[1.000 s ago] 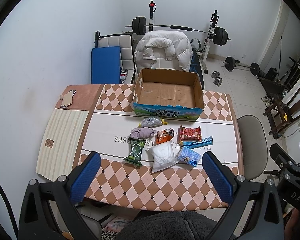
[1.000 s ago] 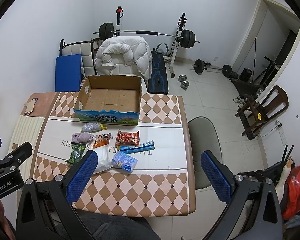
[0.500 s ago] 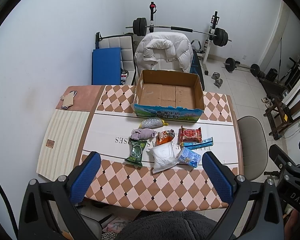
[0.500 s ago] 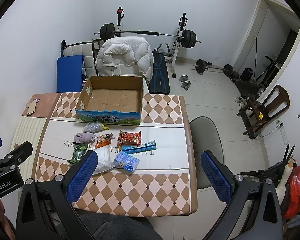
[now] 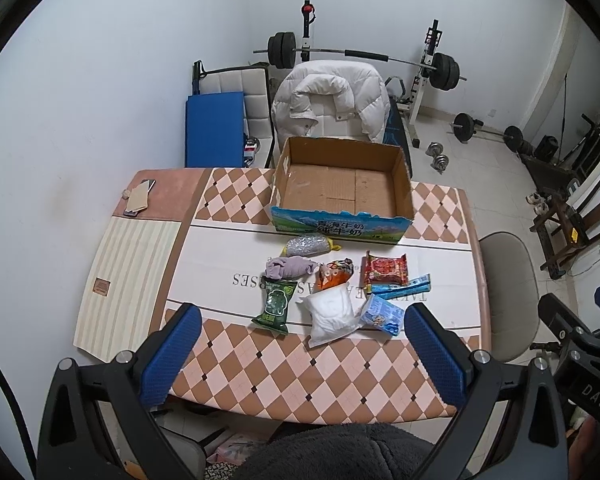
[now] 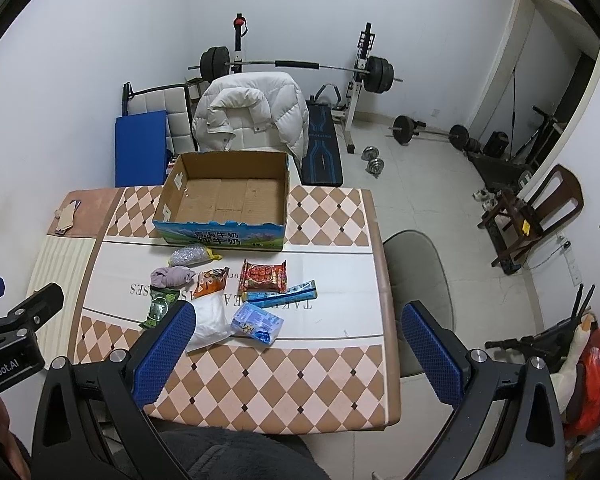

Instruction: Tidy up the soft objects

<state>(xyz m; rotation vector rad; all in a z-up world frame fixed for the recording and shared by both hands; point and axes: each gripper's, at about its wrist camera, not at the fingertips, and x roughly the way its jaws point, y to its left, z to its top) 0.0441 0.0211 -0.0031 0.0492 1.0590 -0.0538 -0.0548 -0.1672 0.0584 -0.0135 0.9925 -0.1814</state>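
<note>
Several soft packets lie on the table in front of an empty cardboard box (image 5: 342, 184) (image 6: 224, 192): a silver pouch (image 5: 306, 245), a purple cloth bundle (image 5: 288, 267), a green packet (image 5: 275, 305), an orange packet (image 5: 334, 276), a white bag (image 5: 332, 316), a red packet (image 5: 385, 271), a blue tube (image 5: 402, 288) and a light-blue packet (image 5: 382, 315). My left gripper (image 5: 302, 344) hangs open high above the table's near edge, holding nothing. My right gripper (image 6: 296, 346) is open too, above the near right part of the table, its left finger covering part of the white bag (image 6: 210, 320).
The table (image 5: 292, 368) carries a phone and card (image 5: 138, 198) at its far left. A chair with a white jacket (image 5: 332, 100) stands behind the box, a grey chair (image 5: 508, 292) at the right. Gym equipment fills the back of the room.
Both views have drifted slightly, so the table and box sit a little lower and nearer in view. Nothing on the table has moved, and both grippers stay open.
</note>
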